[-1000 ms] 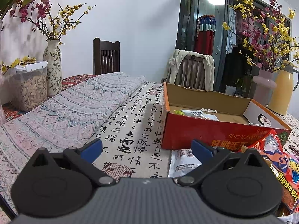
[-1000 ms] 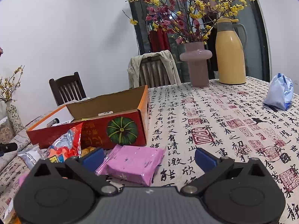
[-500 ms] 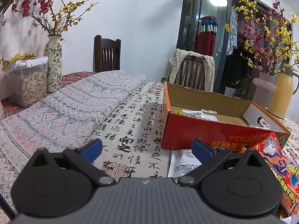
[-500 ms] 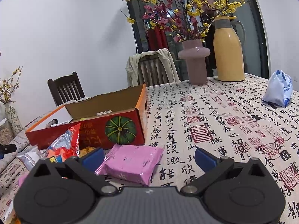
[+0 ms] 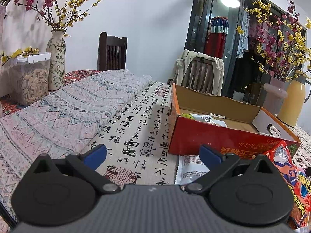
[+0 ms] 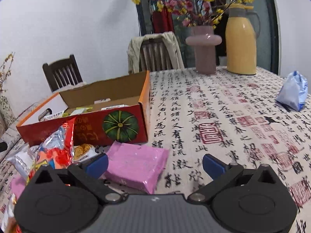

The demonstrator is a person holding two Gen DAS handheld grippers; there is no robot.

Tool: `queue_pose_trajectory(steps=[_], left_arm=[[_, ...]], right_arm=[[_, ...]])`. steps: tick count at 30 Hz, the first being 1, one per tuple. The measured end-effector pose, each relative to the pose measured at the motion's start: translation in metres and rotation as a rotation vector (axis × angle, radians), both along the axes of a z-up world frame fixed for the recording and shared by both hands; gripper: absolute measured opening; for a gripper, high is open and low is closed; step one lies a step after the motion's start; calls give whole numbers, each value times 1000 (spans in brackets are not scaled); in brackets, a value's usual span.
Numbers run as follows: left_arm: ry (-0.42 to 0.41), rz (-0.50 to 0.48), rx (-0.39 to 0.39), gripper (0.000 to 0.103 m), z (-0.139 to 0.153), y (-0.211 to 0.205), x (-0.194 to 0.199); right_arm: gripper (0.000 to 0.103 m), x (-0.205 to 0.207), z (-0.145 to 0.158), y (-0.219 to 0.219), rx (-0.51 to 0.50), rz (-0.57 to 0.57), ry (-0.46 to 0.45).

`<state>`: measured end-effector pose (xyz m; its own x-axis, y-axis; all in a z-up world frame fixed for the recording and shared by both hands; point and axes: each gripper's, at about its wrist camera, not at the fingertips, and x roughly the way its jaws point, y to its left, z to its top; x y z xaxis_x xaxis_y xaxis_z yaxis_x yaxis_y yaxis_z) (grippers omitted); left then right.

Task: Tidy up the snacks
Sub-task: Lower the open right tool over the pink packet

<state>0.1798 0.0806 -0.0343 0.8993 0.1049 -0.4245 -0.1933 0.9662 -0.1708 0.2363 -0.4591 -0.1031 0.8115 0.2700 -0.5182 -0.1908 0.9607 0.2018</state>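
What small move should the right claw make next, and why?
Probably ease the right claw forward and down, then close on the pink packet. Its fingers are spread wide and empty, the packet lies flat on the tablecloth just ahead between them, outside the open red box that already holds snacks.

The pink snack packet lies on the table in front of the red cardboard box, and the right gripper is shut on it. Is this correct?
Not quite. The right wrist view shows the right gripper open, holding nothing. The pink snack packet does lie on the table in front of the red cardboard box.
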Motion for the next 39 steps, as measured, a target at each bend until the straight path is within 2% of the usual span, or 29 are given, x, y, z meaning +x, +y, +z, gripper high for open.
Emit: queue_pose_trajectory(steps=[10, 17, 25, 30, 35, 37, 39], left_arm=[[-3, -4, -12, 103, 0, 1, -1], [-7, -8, -20, 103, 0, 2, -1], [-7, -7, -20, 103, 0, 2, -2], [-8, -6, -24, 103, 0, 3, -2], [-10, -7, -27, 103, 0, 3, -3], [-9, -7, -27, 103, 0, 3, -3], [-9, -7, -27, 103, 0, 3, -3]], right_arm=[[103, 38, 3, 29, -62, 36, 136], [103, 47, -4, 37, -96, 16, 187], [103, 49, -7, 38, -112, 18, 187], [103, 48, -9, 43, -158, 43, 178], [103, 47, -8, 31, -155, 58, 177], [101, 46, -8, 24, -154, 61, 168], [94, 44, -8, 17, -152, 74, 156]])
